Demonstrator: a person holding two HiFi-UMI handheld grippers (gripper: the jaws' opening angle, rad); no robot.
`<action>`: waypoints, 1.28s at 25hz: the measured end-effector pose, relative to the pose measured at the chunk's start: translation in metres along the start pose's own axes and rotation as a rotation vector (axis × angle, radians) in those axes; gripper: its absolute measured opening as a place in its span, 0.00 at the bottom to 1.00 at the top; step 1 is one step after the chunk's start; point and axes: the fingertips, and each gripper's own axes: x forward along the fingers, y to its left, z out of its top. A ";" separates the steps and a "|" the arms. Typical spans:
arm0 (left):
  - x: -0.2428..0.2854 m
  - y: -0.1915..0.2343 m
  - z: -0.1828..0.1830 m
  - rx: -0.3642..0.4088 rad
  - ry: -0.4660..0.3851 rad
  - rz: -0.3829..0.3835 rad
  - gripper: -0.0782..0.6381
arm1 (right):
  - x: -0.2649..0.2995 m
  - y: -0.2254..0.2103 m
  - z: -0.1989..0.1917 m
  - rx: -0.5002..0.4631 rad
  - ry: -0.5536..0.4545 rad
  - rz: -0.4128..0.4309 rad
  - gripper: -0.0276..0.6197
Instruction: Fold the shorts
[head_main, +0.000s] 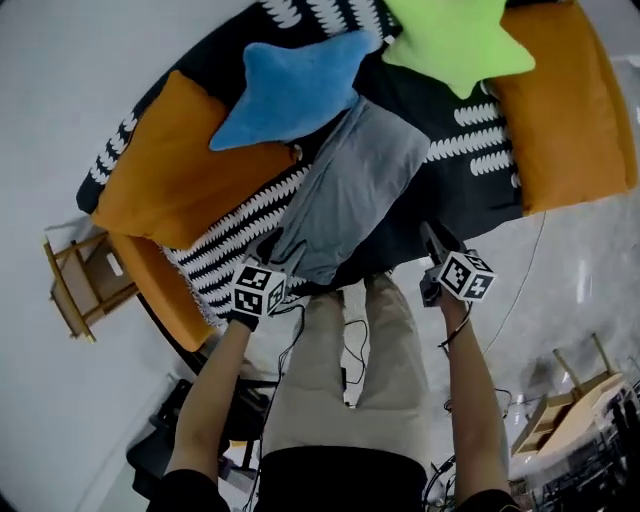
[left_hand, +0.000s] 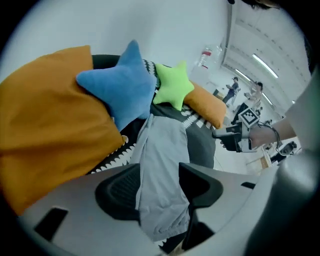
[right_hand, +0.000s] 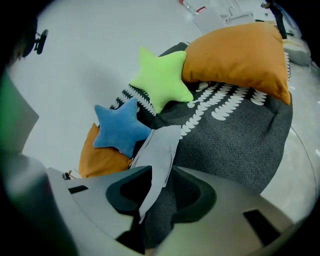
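The grey shorts (head_main: 355, 185) lie flat and lengthwise on a dark patterned sofa (head_main: 470, 170), with their near end at its front edge. My left gripper (head_main: 272, 245) is at the shorts' near left corner. In the left gripper view its jaws stand apart (left_hand: 160, 175) with the shorts (left_hand: 162, 165) filling the gap; no pinch shows. My right gripper (head_main: 430, 235) hovers off the sofa's front edge, a little right of the shorts. Its jaws (right_hand: 162, 177) stand partly apart, and the shorts (right_hand: 160, 150) show as a narrow strip in the gap.
A blue star cushion (head_main: 290, 90) touches the shorts' far left side and a green star cushion (head_main: 455, 40) lies behind. Orange cushions sit left (head_main: 175, 165) and right (head_main: 570, 110). A wooden stool (head_main: 80, 285) stands left; cables (head_main: 350, 340) lie by the person's legs.
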 end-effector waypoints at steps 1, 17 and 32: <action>0.003 0.003 0.005 0.030 0.018 -0.005 0.46 | -0.001 0.000 -0.005 0.013 -0.012 0.002 0.26; 0.057 0.041 0.031 0.147 0.179 -0.113 0.43 | -0.008 0.021 -0.099 0.009 -0.057 -0.168 0.22; 0.124 0.056 0.017 0.267 0.350 -0.167 0.47 | 0.061 0.045 -0.094 0.012 -0.059 -0.279 0.30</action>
